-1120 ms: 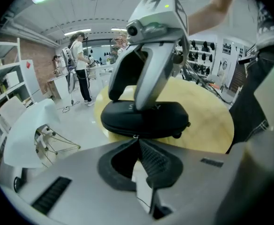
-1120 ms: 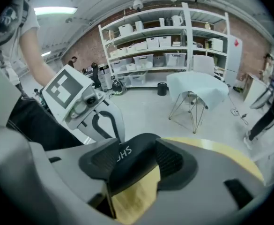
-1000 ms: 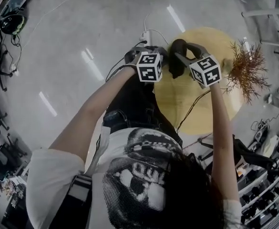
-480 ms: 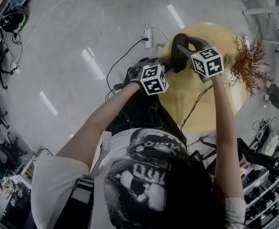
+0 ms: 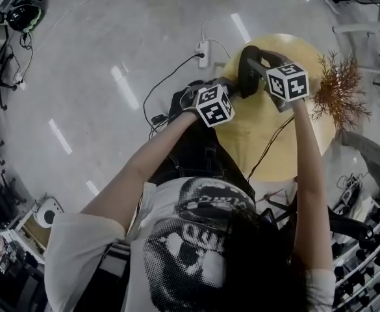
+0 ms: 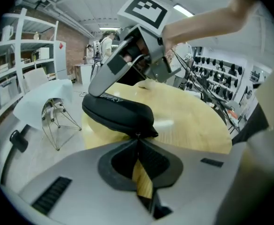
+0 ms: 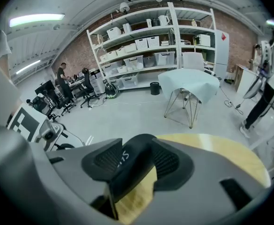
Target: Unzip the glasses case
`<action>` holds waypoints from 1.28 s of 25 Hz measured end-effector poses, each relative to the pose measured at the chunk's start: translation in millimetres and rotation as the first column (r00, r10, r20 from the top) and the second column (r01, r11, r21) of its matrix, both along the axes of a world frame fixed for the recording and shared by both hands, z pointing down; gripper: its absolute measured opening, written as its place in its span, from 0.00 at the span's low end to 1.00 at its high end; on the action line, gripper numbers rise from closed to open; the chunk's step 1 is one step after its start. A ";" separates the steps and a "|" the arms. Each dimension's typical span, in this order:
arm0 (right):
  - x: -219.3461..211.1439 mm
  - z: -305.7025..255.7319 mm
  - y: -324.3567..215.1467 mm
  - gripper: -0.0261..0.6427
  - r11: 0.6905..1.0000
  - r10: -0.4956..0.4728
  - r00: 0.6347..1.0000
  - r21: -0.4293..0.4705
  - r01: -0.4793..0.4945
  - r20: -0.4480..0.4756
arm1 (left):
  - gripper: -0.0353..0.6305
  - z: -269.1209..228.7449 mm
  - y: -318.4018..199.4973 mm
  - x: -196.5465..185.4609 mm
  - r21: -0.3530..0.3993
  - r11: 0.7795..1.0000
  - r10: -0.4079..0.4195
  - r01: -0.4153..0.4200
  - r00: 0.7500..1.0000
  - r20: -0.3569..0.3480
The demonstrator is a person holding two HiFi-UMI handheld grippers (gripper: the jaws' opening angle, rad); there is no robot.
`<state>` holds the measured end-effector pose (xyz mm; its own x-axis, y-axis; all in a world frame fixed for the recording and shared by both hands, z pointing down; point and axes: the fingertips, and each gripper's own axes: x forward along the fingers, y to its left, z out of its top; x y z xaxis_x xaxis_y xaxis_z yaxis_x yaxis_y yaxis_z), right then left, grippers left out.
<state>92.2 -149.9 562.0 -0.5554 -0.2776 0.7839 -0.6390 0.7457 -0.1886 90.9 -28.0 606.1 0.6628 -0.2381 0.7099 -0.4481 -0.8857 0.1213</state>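
Note:
A black zipped glasses case (image 5: 246, 77) lies over the near-left edge of the round yellow wooden table (image 5: 293, 142). My right gripper (image 5: 254, 60) reaches over it from the right. Its jaws are closing, and the case (image 7: 127, 172) sits between the ribbed pads, which press on its sides. My left gripper (image 5: 234, 87) meets the case's near end. In the left gripper view its jaws (image 6: 137, 138) are shut on the small zipper pull at the tip of the case (image 6: 120, 114). The right gripper (image 6: 109, 81) clamps the far end there.
A dried orange-brown branch plant (image 5: 338, 93) stands at the table's right edge. A power strip (image 5: 204, 51) and cables lie on the floor beyond the table. A white-draped wire chair (image 7: 188, 88) and storage shelves (image 7: 146, 46) stand further off.
My left gripper has shifted a little toward the case's near end and rolled about its own axis. The right gripper has kept its place on the case.

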 end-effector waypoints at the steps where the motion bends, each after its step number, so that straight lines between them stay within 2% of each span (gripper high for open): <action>1: 1.8 -1.1 3.0 0.34 1.000 -0.012 1.000 0.001 0.012 -0.001 | 0.07 -0.9 0.6 -1.4 0.020 0.999 0.028 -0.028 1.000 0.013; 4: 3.4 -5.6 16.5 0.33 0.991 -0.124 0.991 0.043 0.127 -0.058 | 0.07 -2.3 1.3 -9.4 0.060 0.992 0.110 -0.114 0.992 0.058; 5: 3.7 -7.3 23.2 0.33 0.976 -0.199 0.974 0.069 0.207 -0.104 | 0.07 -2.6 1.0 -11.8 0.064 0.989 0.127 -0.132 0.990 0.067; 6: 4.3 -8.3 31.7 0.34 0.947 -0.292 0.943 0.090 0.309 -0.162 | 0.07 -2.9 0.6 -13.9 0.068 0.987 0.142 -0.147 0.987 0.074; 7: 5.1 -8.3 42.0 0.34 0.899 -0.395 0.889 0.101 0.426 -0.230 | 0.07 -3.3 0.3 -16.0 0.072 0.984 0.156 -0.162 0.984 0.082; 8: 6.3 -7.3 52.9 0.35 0.832 -0.498 0.812 0.097 0.547 -0.304 | 0.07 -3.6 -0.2 -18.5 0.077 0.981 0.170 -0.177 0.981 0.092; 10: 7.1 -3.8 70.6 0.44 0.656 -0.654 0.609 0.065 0.752 -0.448 | 0.07 -4.0 -2.5 -24.3 0.090 0.974 0.199 -0.210 0.973 0.117; 11: 5.7 -2.2 76.4 0.46 0.566 -0.696 0.511 0.051 0.823 -0.504 | 0.07 -4.1 -3.7 -26.6 0.096 0.969 0.212 -0.225 0.969 0.130; 12: 3.0 -0.8 80.6 0.49 0.487 -0.721 0.428 0.042 0.873 -0.545 | 0.07 -4.0 -4.3 -27.8 0.100 0.966 0.225 -0.240 0.964 0.140; 13: -0.3 0.5 83.5 0.53 0.420 -0.735 0.362 0.034 0.907 -0.574 | 0.07 -3.8 -4.3 -27.9 0.102 0.962 0.237 -0.253 0.960 0.148; 15: -6.5 4.1 86.6 0.55 0.318 -0.754 0.259 0.011 0.948 -0.604 | 0.07 -3.1 -3.4 -26.4 0.104 0.955 0.260 -0.278 0.953 0.158; 17: -10.3 7.1 87.4 0.58 0.256 -0.776 0.184 -0.035 0.966 -0.603 | 0.07 -2.8 -3.3 -25.8 0.107 0.949 0.278 -0.297 0.946 0.165; 20: -8.4 13.5 88.2 0.55 0.214 -0.816 0.111 -0.119 0.970 -0.567 | 0.07 -2.9 -4.7 -26.1 0.102 0.948 0.284 -0.301 0.946 0.154; 22: -7.0 18.1 89.7 0.56 0.197 -0.834 0.090 -0.141 0.970 -0.544 | 0.07 -1.9 -4.7 -25.9 0.092 0.949 0.286 -0.301 0.947 0.147; 25: -8.6 18.2 87.7 0.56 0.218 -0.848 0.108 -0.156 0.963 -0.518 | 0.07 -2.1 -2.7 -25.7 0.082 0.951 0.283 -0.297 0.948 0.143; 29: -12.0 18.4 86.5 0.56 0.247 -0.858 0.137 -0.165 0.955 -0.495 | 0.07 -3.0 1.4 -26.9 0.055 0.971 0.226 -0.232 0.968 0.106; 32: -14.3 20.1 84.2 0.56 0.281 -0.860 0.183 -0.142 0.949 -0.476 | 0.07 -0.5 9.3 -22.4 0.035 0.979 0.200 -0.203 0.977 0.072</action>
<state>77.9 -65.6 582.1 -0.1645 0.0657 0.9842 0.5427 0.8392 0.0347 68.4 -18.7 605.5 0.6508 -0.1349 0.7472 -0.2656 -0.9624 0.0576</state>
